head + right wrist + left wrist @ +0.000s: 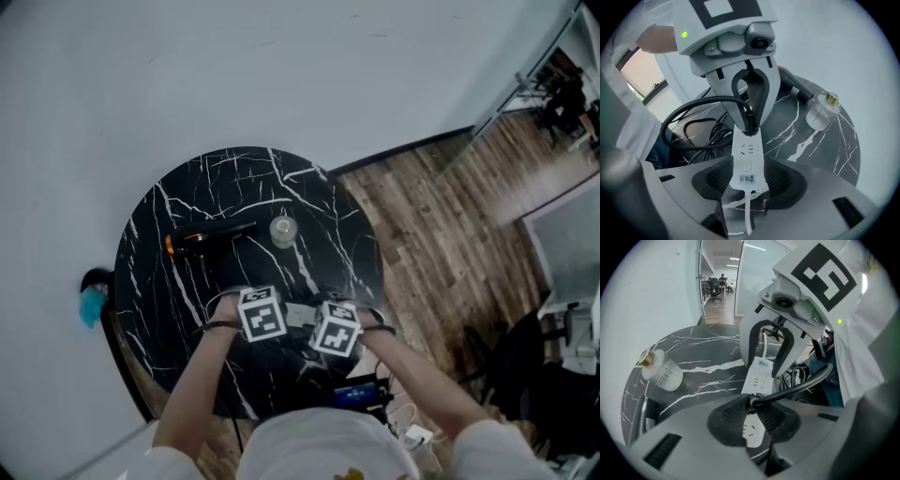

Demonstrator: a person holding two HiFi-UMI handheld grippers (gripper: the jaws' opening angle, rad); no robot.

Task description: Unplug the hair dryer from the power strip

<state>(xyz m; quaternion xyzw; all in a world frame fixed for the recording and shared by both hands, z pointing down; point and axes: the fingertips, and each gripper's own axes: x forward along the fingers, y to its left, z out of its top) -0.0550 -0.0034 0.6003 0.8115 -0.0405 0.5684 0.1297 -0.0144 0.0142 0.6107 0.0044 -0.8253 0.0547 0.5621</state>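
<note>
Now: strip (746,159) lies on table (187,197).
Left gripper (752,409): clamped on plug (752,402), at strip's end.
Right gripper (749,180): jaws apart astride strip, seemingly not pressing.
Dryer (211,236): farther back, well apart.

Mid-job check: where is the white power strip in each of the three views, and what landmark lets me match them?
Head view: power strip just below the picture's centre, mostly covered.
Left gripper view: centre, sockets up, running away from the camera.
Right gripper view: lower centre, label end nearest the camera.
Shared landmark: the clear bottle with a gold cap, left in the left gripper view, upper right in the right gripper view.
</note>
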